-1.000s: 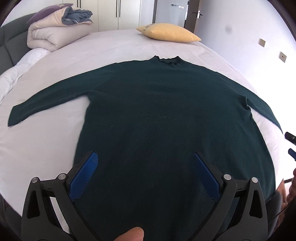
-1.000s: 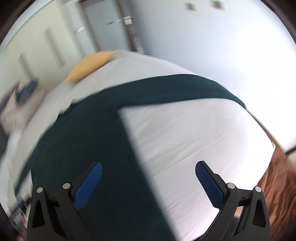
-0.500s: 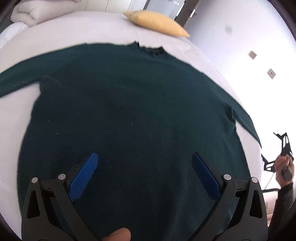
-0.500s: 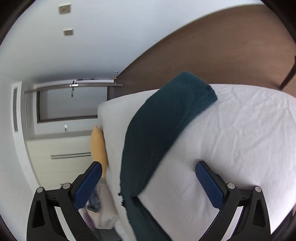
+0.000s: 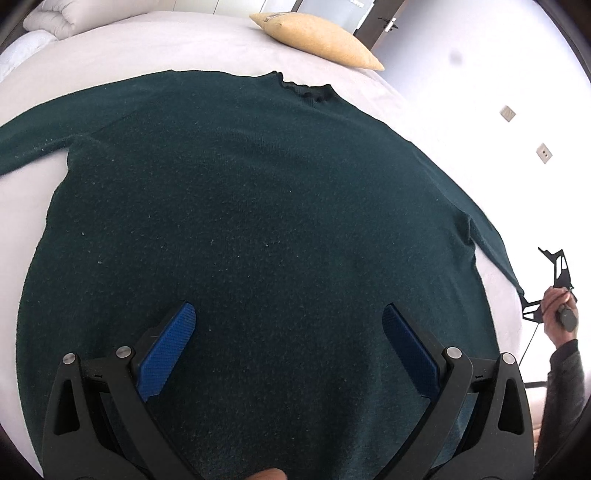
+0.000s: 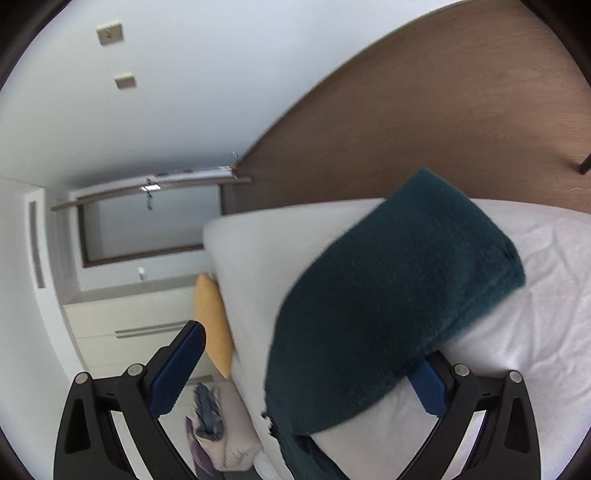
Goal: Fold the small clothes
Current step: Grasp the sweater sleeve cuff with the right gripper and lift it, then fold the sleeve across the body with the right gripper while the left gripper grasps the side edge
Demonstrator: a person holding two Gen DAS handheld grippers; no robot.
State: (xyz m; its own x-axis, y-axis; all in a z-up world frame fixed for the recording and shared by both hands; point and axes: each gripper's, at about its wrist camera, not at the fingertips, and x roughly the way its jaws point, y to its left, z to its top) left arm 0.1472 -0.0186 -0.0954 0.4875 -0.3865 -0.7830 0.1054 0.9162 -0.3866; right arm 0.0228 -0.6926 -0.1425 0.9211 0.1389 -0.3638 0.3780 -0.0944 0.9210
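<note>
Left wrist overlooks sweater [image 5: 258, 229]; right wrist nears its sleeve [image 6: 388, 295].

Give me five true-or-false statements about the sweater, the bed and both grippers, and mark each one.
1. The dark green sweater lies spread flat on the white bed. True.
2. The left gripper is shut on the sweater's hem. False: its jaws stand wide apart above the sweater's body, holding nothing.
3. A yellow pillow lies on the bed beyond the sweater's collar. True.
4. The right gripper is open at the sweater's right sleeve. True.
5. The sleeve seen from the right wrist is folded across the sweater's chest. False: it lies stretched out on the bare sheet.
</note>
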